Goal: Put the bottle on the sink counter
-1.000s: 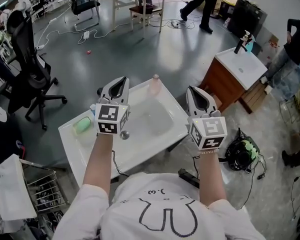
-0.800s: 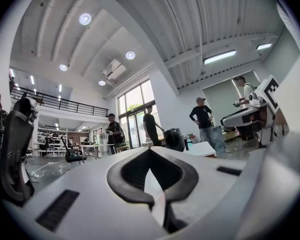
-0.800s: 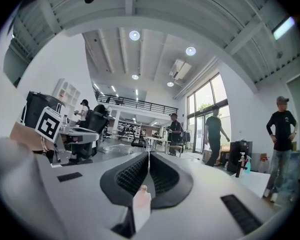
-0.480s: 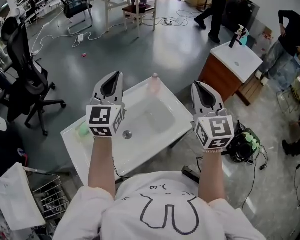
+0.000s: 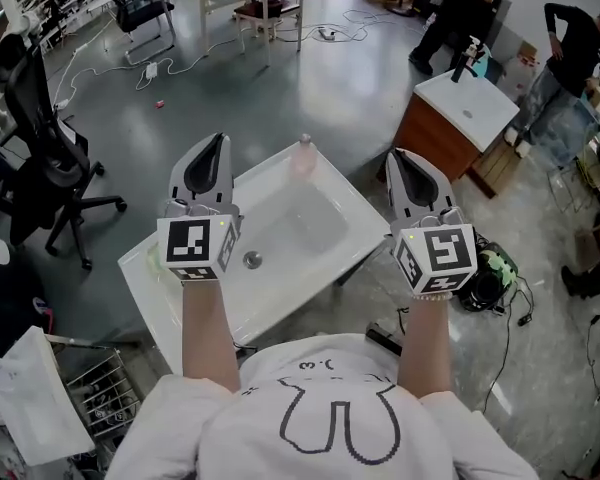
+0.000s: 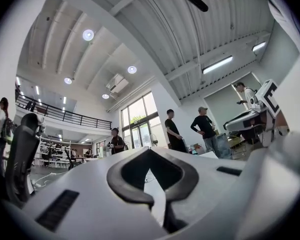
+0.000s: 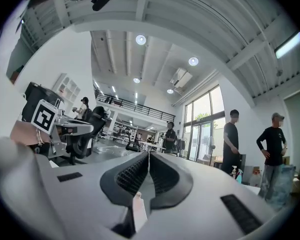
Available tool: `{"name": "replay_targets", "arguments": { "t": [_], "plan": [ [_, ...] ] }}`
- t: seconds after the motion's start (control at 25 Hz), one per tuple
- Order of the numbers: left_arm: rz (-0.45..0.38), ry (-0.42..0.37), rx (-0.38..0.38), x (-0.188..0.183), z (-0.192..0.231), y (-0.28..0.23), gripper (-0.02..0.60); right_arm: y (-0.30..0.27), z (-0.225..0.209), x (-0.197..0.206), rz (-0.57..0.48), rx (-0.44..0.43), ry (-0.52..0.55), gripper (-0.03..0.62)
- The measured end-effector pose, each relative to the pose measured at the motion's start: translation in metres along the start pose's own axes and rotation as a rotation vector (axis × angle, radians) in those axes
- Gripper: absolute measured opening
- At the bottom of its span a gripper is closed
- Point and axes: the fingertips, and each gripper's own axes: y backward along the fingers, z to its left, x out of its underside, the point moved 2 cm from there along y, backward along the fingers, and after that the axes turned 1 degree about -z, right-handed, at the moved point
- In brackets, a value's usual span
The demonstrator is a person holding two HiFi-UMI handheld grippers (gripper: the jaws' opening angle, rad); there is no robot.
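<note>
A pale pink bottle (image 5: 302, 155) stands upright on the far rim of the white sink counter (image 5: 310, 273). My left gripper (image 5: 215, 141) is held above the counter's left part, its jaws shut on nothing, well left of the bottle. My right gripper (image 5: 399, 157) hovers off the counter's right edge, also shut and empty. In the left gripper view the left gripper (image 6: 149, 150) points up at the ceiling with jaws together. The right gripper view shows the right gripper (image 7: 148, 154) likewise tilted upward with its ribbed pads closed. The bottle is in neither gripper view.
A drain (image 5: 251, 259) sits in the basin; something green (image 5: 154, 258) peeks out behind the left gripper. A second sink on a wooden cabinet (image 5: 450, 128) stands at right, an office chair (image 5: 40, 158) at left, a wire rack (image 5: 90, 388) lower left. People stand at back right.
Both grippers have lifted and spread a little apart, the left drifting left. The bottle has stayed where it was on the rim.
</note>
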Motion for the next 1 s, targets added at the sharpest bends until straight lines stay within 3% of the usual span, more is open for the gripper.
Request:
{"name": "replay_targets", "arguments": {
  "t": [1.0],
  "plan": [
    [-0.029,-0.012,0.003,-0.008,0.005,0.010,0.009,0.004,0.013,-0.004,0.005,-0.009,0.049,0.032]
  ]
}}
